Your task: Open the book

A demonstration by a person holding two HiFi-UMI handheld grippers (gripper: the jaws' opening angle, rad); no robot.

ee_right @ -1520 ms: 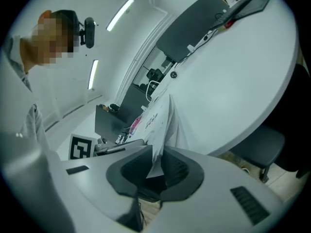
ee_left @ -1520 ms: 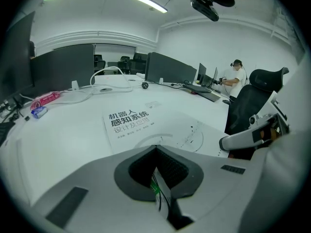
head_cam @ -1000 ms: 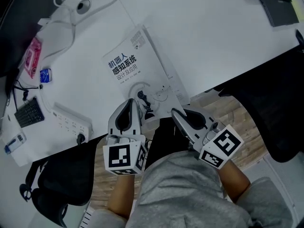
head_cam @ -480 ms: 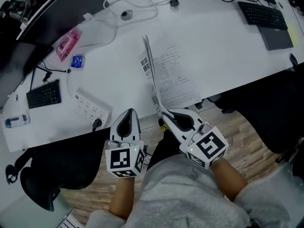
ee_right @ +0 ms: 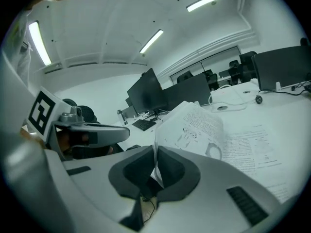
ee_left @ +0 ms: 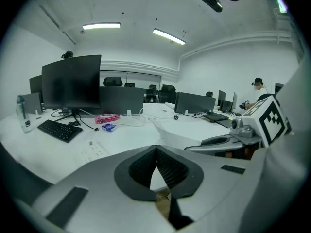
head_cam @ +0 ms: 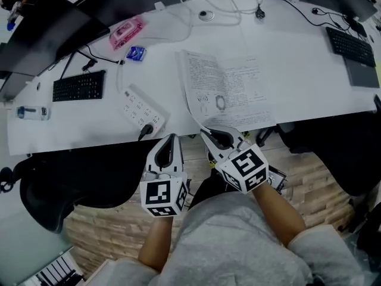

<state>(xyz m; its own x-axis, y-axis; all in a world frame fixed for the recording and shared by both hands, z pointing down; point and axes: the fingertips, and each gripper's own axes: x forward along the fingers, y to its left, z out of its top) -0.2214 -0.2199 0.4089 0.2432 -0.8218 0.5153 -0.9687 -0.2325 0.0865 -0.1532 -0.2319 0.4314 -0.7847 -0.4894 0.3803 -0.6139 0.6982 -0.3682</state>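
My right claw (head_cam: 209, 137) is pinched shut on the near corner of a leaf (ee_right: 187, 127) of the book (head_cam: 238, 94). The book lies open at the worktop's (head_cam: 309, 64) near edge, its long axis running away from me, straight ahead of that claw. My left claw (head_cam: 171, 143) is closed on nothing. It hangs off the near edge, beside the right one and clear of the pages.

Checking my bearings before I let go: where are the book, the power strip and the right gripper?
book (head_cam: 238, 88), head view, on its open printed page.
power strip (head_cam: 141, 109), head view, on its middle.
right gripper (ee_right: 155, 161), right gripper view, between fingertips pinching the book.
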